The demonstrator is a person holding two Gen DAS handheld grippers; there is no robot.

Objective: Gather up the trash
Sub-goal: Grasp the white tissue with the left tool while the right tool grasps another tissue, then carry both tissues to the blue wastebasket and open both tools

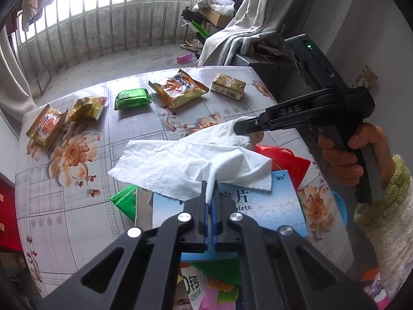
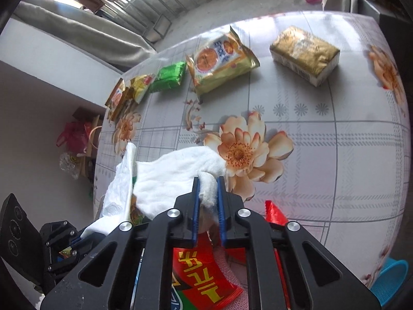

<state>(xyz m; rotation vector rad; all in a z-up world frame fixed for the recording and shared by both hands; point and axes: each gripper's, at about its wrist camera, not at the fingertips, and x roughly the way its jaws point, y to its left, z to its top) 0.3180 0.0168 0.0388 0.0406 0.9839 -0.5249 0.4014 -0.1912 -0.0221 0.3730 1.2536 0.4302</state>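
A white tissue point(image 1: 185, 160) is stretched above the flowered table point(image 1: 77, 211). My left gripper point(image 1: 212, 188) is shut on its near edge. My right gripper point(image 1: 238, 126) is shut on its far end, also seen in the right wrist view point(image 2: 208, 183) with the tissue point(image 2: 170, 178) bunched between the blue pads. Below the tissue lie a blue and white box point(image 1: 258, 206), a red wrapper point(image 1: 284, 160) and a green wrapper point(image 1: 124, 201). Snack packets lie at the far edge: a yellow one point(image 1: 178, 87), a green one point(image 1: 131, 99), a gold pack point(image 1: 227, 86).
Two more gold packets point(image 1: 46, 126) lie at the far left of the table. A blue basket point(image 2: 389, 279) sits below the table's right edge. A railing point(image 1: 103, 13) and hanging cloth point(image 1: 245, 20) stand beyond the table. More wrappers point(image 1: 206, 284) lie under my left gripper.
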